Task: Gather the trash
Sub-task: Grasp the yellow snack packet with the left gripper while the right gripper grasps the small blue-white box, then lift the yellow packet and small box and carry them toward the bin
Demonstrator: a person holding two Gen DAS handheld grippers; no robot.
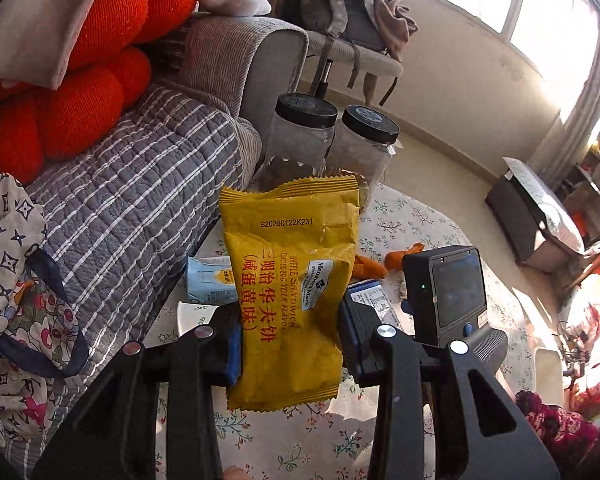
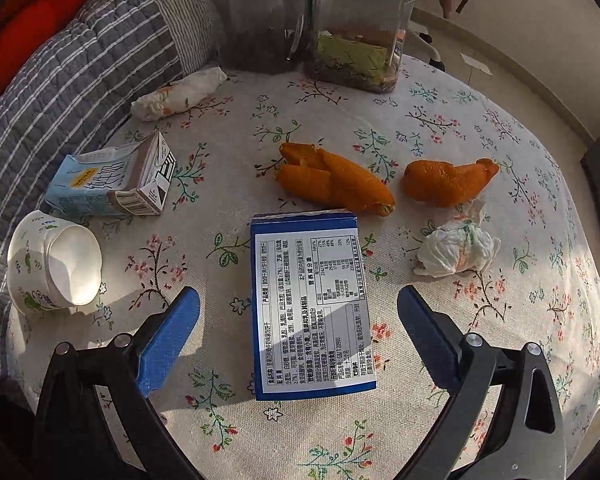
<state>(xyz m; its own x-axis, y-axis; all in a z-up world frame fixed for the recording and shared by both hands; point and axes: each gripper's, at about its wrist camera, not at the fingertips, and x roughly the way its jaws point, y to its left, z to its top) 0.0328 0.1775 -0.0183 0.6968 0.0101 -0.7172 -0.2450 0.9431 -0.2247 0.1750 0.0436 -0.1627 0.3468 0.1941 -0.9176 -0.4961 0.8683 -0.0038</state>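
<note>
So far one item is off the table: the left gripper is clamped on a yellow wrapper at frame centre, lifted. Right gripper hangs wide open, empty, astride the blue box; still uncollected are orange peels, carton, paper cup and tissue wads. Floral cloth on table, striped sofa upper left, two jars at top.

Left gripper jaws clamped on yellow snack wrapper, above floral tablecloth, two jars behind
</note>
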